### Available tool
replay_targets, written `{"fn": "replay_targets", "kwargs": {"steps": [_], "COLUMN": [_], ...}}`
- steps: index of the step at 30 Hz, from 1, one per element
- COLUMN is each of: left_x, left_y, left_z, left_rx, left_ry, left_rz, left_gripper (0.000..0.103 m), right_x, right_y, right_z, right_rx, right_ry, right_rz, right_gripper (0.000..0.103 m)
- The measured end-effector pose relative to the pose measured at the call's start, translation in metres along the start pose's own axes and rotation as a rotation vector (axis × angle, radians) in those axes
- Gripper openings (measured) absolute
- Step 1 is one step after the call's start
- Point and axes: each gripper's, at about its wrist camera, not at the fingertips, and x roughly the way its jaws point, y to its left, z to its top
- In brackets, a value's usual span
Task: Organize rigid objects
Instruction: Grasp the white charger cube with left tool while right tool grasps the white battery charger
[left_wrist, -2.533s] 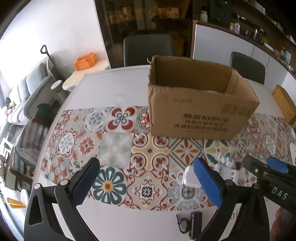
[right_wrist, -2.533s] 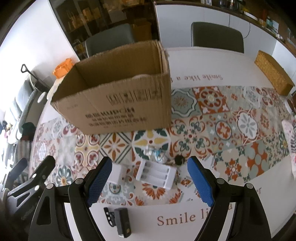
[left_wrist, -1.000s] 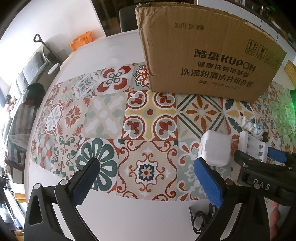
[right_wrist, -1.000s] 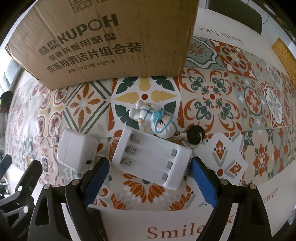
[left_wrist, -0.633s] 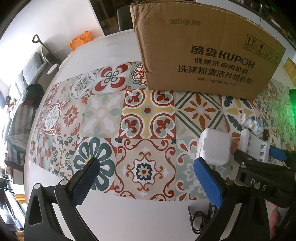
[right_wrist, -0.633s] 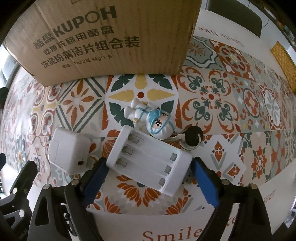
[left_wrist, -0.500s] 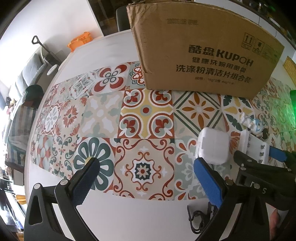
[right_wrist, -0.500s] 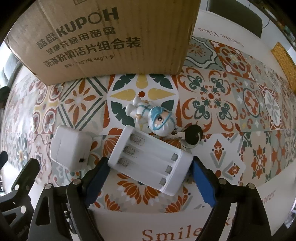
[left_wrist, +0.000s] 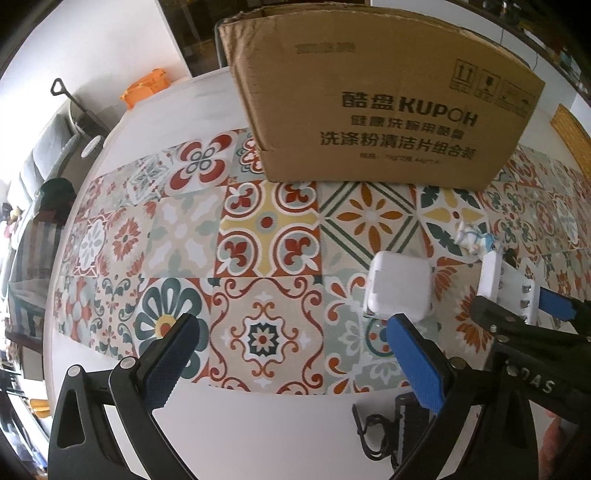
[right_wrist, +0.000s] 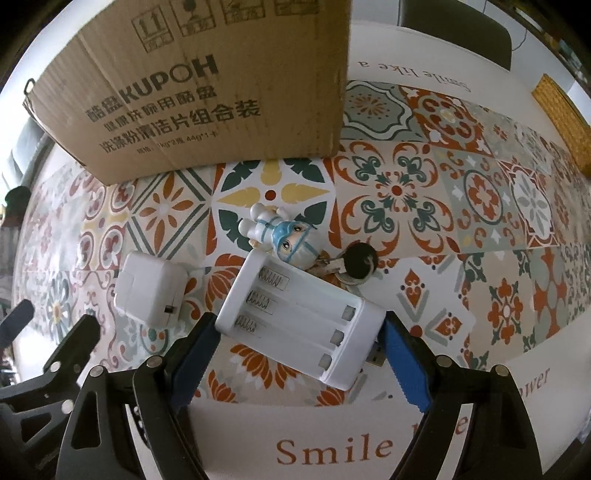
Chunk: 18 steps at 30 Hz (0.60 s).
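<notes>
A white battery charger (right_wrist: 303, 321) lies on the patterned mat between the blue pads of my open right gripper (right_wrist: 299, 354), which straddles it close to both ends. It also shows in the left wrist view (left_wrist: 506, 291). A white power adapter (right_wrist: 149, 290) lies to its left, just ahead of the right finger of my open, empty left gripper (left_wrist: 295, 358); it also shows in that view (left_wrist: 399, 291). A small blue and white figurine (right_wrist: 280, 236) and a black key fob (right_wrist: 360, 260) lie just beyond the charger. A brown cardboard box (right_wrist: 199, 85) stands behind them.
A black clip-like object (left_wrist: 391, 424) lies on the white table edge (left_wrist: 258, 424) near my left gripper. A woven basket (right_wrist: 561, 114) sits at the far right. Chairs stand beyond the table.
Both grippers have come down and forward towards the objects. The right gripper now has the charger between its pads; the box looms larger.
</notes>
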Motion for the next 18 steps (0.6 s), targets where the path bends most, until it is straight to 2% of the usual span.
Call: {"fn": "replay_targets", "kwargs": {"steps": [8, 13, 18], "left_x": [0.004, 0.02, 0.034], "left_y": [-0.023, -0.04, -0.046], "left_z": [0.002, 0.006, 0.012], "left_rx": [0.048, 0.087, 0.09], "left_ry": [0.01, 0.04, 0.055], "left_rz": [-0.071, -0.125, -0.185], "left_gripper": [0.1, 0.086, 0.078], "right_x": [-0.024, -0.018, -0.018], "right_y": [-0.034, -0.064, -0.085], "right_z": [-0.007, -0.005, -0.006], "right_rx": [0.054, 0.1, 0.11], "right_ry": [-0.017, -0.009, -0.001], "right_rz": [-0.008, -0.017, -0.022], "right_gripper": [0.086, 0.086, 0.086]}}
